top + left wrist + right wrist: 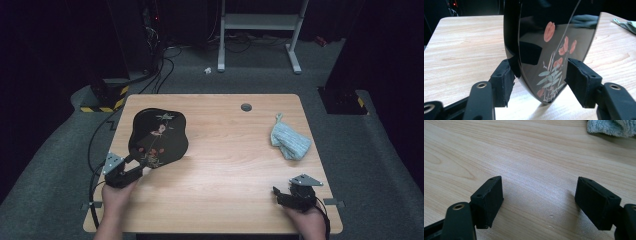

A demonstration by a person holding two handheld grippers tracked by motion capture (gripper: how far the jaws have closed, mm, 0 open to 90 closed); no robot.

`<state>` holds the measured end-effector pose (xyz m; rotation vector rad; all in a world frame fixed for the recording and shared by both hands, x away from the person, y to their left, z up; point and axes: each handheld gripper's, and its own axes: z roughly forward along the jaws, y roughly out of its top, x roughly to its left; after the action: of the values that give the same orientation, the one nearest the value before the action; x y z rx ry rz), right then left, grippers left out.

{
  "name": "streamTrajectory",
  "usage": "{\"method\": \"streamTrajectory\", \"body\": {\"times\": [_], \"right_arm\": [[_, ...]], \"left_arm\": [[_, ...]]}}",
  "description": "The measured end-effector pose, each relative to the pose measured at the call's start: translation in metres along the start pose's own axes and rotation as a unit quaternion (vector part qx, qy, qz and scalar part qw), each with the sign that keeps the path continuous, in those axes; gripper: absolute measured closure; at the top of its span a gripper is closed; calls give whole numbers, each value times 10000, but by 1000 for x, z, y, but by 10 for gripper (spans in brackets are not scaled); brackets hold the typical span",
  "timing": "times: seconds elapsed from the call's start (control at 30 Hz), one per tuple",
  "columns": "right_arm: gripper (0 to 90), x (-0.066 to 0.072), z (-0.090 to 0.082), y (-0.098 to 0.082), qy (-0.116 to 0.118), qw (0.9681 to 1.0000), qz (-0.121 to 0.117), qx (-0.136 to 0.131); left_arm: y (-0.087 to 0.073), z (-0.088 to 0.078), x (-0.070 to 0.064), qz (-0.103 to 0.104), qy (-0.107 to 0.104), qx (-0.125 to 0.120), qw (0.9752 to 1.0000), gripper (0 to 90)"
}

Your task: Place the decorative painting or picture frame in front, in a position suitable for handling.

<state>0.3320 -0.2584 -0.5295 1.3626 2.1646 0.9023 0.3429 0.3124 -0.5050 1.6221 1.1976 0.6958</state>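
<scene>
Black lacquer is what I see between my left gripper's [539, 75] pads: a tray [554, 50] painted with red flowers and green leaves, stood on its edge on the wooden table [464, 50], its lower rim touching the wood just ahead of the tool. One pad [502, 80] lies against the tray's dark back at its left; the other pad [581, 80] sits just beside the painted face at the right, and I cannot tell whether it presses or leaves a sliver of gap, so I cannot call the grip firm. No earlier look is at hand, so I judge only the stance: jaws part-way in, tray between them. The tray's top is cut off by the frame in the left gripper view, and its glossy face mirrors dark shapes I cannot make out. From the high view the left gripper [131, 169] meets the tray [159, 137] at its near edge, though the contact itself is too small to read there. My right gripper [539, 202] hangs low over bare wood with jaws wide apart and nothing between them; a pale blue cloth [611, 127], clipped by the frame, lies well ahead of it to the right.
</scene>
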Motion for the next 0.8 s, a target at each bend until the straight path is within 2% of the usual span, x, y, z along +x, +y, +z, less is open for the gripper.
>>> {"method": "streamTrajectory", "body": {"times": [0.57,0.8], "right_arm": [[223,0,0,0,35,10000,-29,5],[223,0,0,0,37,10000,-31,5]], "left_arm": [[-10,-19,-21,98,-150,43,9998,418],[-14,-24,-35,260,-249,60,9993,418]]}}
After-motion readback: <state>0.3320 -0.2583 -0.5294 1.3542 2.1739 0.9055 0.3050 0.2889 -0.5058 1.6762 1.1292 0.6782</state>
